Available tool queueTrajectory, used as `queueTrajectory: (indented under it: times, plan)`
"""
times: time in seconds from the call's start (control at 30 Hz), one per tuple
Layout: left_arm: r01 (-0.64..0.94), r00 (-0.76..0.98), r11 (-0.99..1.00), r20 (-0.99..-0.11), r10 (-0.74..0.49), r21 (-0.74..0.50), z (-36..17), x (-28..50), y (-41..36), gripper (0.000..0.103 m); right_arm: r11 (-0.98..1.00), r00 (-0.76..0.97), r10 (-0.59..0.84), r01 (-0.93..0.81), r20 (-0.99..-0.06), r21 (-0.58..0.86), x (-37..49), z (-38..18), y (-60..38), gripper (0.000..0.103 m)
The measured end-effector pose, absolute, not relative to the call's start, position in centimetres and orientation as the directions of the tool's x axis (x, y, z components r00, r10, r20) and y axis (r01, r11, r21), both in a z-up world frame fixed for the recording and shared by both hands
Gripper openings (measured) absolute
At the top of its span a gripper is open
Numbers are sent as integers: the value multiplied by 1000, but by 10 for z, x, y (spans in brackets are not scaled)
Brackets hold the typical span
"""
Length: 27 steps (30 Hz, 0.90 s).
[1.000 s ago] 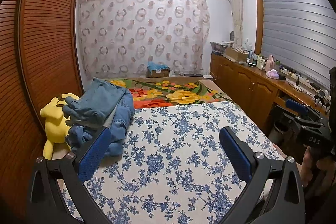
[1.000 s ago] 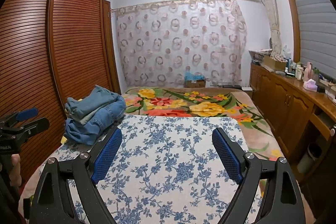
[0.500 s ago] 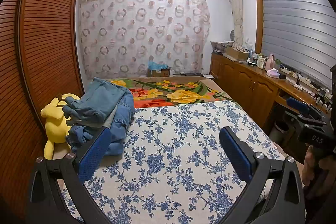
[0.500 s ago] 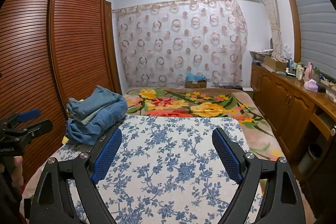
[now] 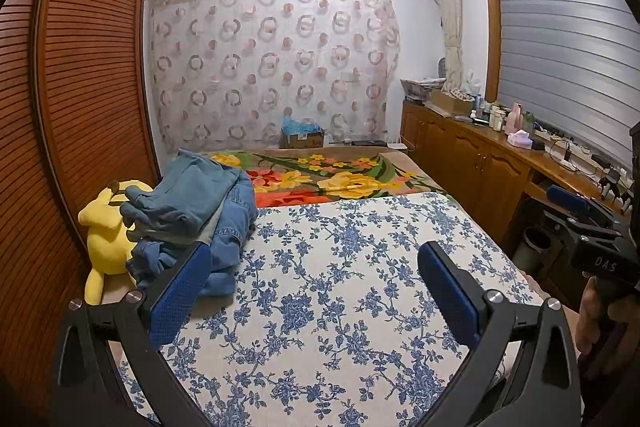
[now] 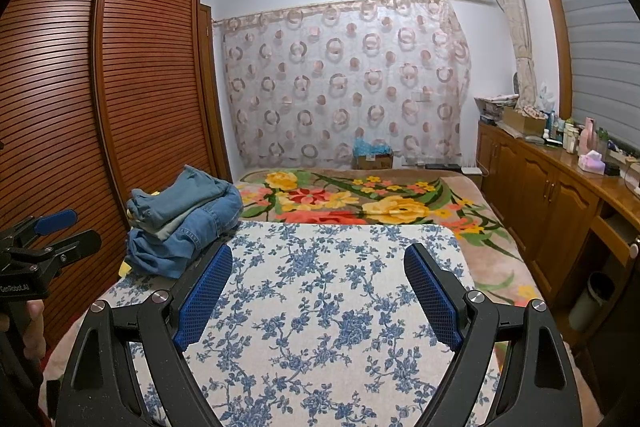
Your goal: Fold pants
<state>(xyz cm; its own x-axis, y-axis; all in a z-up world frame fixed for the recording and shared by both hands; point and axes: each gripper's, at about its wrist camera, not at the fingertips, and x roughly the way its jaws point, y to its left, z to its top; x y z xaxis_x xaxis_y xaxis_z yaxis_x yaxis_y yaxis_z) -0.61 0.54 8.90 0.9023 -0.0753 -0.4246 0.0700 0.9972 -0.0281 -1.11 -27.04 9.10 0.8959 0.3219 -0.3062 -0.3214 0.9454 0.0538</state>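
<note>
Bed (image 5: pixel 340 307) bears stacked jeans (image 5: pixel 200 203) beside yellow plush (image 5: pixel 106 231).

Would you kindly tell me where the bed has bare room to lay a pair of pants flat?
The blue-flowered sheet is bare from the denim pile across to its right edge, and back to the floral blanket. It is crowded only at the left by the wardrobe, with the pile and yellow plush toy.

Blue-flowered bedspread (image 5: pixel 340 291) is bare across the middle and right: free passage there. Jeans pile (image 5: pixel 200 211) and yellow plush toy (image 5: pixel 104 235) block the left edge, tight against the wardrobe (image 5: pixel 80 67).
</note>
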Motion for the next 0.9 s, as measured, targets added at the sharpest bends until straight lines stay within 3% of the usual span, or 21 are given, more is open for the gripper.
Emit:
queueTrajectory:
  times: [0.9]
  plan:
    - [71,903,997,-422,-77,-29,87,-7,5,103,945,896,323,-323,-304,53,-12,90,-270,89]
